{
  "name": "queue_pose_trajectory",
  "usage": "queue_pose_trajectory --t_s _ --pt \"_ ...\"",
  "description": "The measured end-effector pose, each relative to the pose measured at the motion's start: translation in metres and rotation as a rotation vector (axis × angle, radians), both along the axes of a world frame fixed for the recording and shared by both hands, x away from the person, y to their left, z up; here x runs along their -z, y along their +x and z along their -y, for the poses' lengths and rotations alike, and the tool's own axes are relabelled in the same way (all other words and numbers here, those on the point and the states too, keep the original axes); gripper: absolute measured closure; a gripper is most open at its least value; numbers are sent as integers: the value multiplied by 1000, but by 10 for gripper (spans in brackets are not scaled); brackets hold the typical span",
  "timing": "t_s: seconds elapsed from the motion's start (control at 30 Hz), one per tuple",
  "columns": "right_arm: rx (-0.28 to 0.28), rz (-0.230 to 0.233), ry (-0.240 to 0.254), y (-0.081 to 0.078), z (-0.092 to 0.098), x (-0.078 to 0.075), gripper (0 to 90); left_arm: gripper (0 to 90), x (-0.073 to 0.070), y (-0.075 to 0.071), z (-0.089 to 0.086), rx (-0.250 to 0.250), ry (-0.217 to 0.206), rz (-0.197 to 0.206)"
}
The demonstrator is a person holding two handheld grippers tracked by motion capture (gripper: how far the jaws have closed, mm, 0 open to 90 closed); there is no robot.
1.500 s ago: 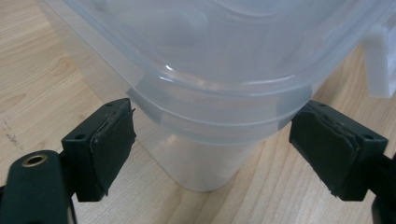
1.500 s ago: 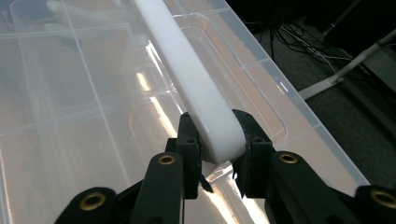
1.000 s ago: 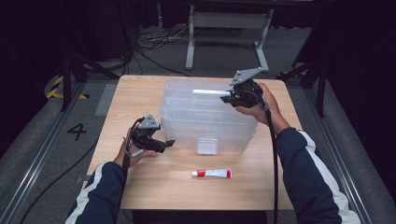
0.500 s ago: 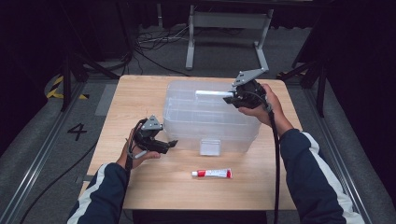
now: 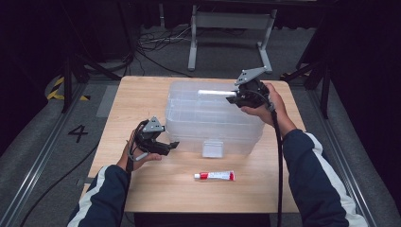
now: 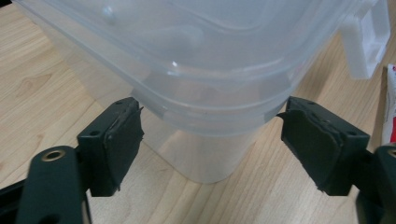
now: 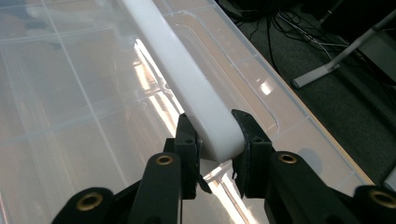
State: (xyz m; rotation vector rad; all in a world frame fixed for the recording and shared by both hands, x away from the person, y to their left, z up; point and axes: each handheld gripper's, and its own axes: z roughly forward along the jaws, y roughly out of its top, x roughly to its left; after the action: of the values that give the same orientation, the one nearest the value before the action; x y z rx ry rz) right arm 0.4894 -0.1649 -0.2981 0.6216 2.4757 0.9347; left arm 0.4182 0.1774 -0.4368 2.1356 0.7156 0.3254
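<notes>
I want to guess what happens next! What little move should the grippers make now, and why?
Probably the left gripper should close on the corner of the plastic box to steady it. Its jaws have just been closing a little, yet stand apart on either side of that corner without pressing. The right gripper already pinches the white handle on the lid, ready to lift.

The person wears dark navy sleeves (image 5: 316, 176) with a broad white stripe down each outer arm. Each hand carries a black gripper: the left gripper (image 5: 171, 145) and the right gripper (image 5: 230, 100) both bear a grey three-cornered plate on top. A black cable (image 5: 278, 161) trails from the right one. The jaws are black blocks with worn rubber pads (image 6: 125, 140) and brass-ringed screw holes (image 7: 164, 159).
</notes>
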Motion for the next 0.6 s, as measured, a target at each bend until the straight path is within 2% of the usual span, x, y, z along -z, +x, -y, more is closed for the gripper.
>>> queue_pose_trajectory --t_s 0.23,0.43,0.6 --pt "15 -12 -5 3 -1 -4 733 250 -3 -2 -3 13 2 12" --pt "26 -15 0 6 -2 -7 728 281 -7 -4 -10 3 0 23" --pt "22 -22 3 8 -1 -8 727 281 -10 -7 -16 -6 -25 15"
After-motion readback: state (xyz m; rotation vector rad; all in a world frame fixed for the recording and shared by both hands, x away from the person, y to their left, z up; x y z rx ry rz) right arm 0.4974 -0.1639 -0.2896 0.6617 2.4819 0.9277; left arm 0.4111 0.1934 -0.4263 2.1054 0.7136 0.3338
